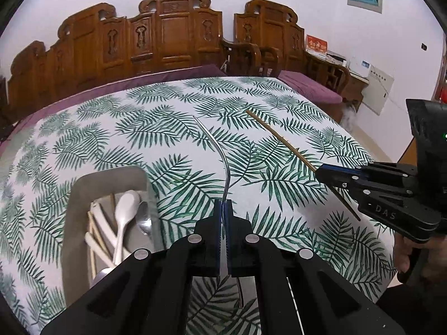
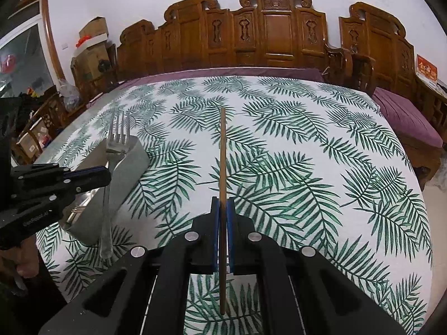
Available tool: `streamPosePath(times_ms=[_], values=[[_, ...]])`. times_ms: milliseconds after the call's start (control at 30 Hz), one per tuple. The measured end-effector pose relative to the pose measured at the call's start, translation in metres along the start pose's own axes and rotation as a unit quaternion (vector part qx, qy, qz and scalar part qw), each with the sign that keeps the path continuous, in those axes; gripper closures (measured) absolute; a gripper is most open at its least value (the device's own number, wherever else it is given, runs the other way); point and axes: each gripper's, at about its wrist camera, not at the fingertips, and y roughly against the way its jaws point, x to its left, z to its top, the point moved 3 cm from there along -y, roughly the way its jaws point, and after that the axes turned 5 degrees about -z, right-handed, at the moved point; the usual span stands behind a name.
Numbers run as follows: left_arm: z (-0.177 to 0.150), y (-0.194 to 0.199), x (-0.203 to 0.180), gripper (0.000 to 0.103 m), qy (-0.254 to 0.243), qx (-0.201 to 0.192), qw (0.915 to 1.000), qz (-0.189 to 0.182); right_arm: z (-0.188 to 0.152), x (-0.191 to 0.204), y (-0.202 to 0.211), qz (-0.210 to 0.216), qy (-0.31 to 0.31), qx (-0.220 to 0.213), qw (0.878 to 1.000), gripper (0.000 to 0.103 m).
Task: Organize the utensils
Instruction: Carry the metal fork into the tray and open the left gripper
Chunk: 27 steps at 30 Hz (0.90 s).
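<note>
While the carved wooden bench fills the back wall, your counter sits in front of it under a white cloth printed with green fern leaves. The grey tray lies on the counter's left side; the left wrist view shows white spoons, a metal spoon and pale chopsticks inside it, contents the right wrist view mostly hides.

Your right tool is clamped on a single wooden chopstick, which runs straight forward between the blue pads and sticks out behind them too. From the left view the same tool holds the chopstick slanted above the cloth; "DAS" reads on its black body.

Your left tool is clamped on a metal fork, seen edge-on there as a thin curved strip. Only the right view shows the fork with its tines, held upright over the tray's near corner. Lettering on that left tool is too blurred to read.

A red card on the side table carries gold characters, unreadable.
</note>
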Motion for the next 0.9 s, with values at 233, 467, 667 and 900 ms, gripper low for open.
streamPosePath(times_ms=[233,467,667,900], values=[[0.003,0.035,0.011,0.102,0.01,-0.014,0.9998,0.009,0.005,0.021,0.008,0.016,0.012,-0.013,1.0,0.097],[-0.002,0.064,0.034,0.102,0.013,-0.016,0.999,0.041,0.007,0.042,0.012,0.03,0.022,-0.019,0.999,0.097],[-0.009,0.057,0.07,0.102,0.03,0.003,0.9969,0.073,0.009,0.053,0.009,0.039,0.026,-0.019,0.999,0.097],[-0.013,0.033,0.102,0.102,0.041,0.032,0.9952,0.083,0.009,0.057,0.003,0.04,0.031,-0.012,0.999,0.097]])
